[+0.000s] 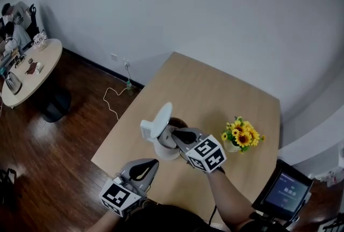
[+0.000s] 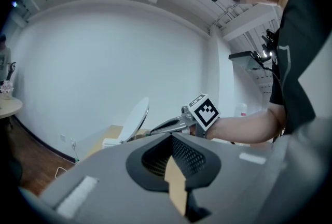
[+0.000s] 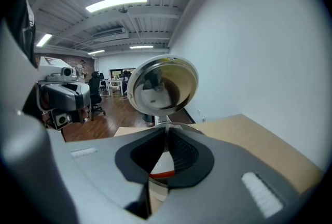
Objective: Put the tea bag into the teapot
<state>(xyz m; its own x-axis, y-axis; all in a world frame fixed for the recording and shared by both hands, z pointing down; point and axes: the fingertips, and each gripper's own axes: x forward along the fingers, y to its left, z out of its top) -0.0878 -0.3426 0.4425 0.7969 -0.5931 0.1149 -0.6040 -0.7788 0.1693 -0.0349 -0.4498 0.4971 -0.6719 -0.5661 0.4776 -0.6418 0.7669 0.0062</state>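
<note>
A white teapot (image 1: 163,151) stands near the front of the wooden table (image 1: 215,86), its round lid (image 1: 160,120) tipped up and open. My right gripper (image 1: 174,136) hovers at the pot's dark mouth. In the right gripper view the shiny underside of the lid (image 3: 162,84) fills the middle, with the pot's rim (image 3: 181,125) just past my right gripper (image 3: 166,128). Its jaws stand nearly together on a white piece with a red band, the tea bag (image 3: 161,171). My left gripper (image 1: 153,164) is shut and empty at the table's front left, seen from its own camera (image 2: 171,136) pointing at the lid (image 2: 134,119).
A small pot of yellow sunflowers (image 1: 242,136) stands right of the teapot. A monitor (image 1: 285,190) sits off the table's front right corner. On the wooden floor at left are a round table (image 1: 32,70) with clutter and a white cable (image 1: 115,94).
</note>
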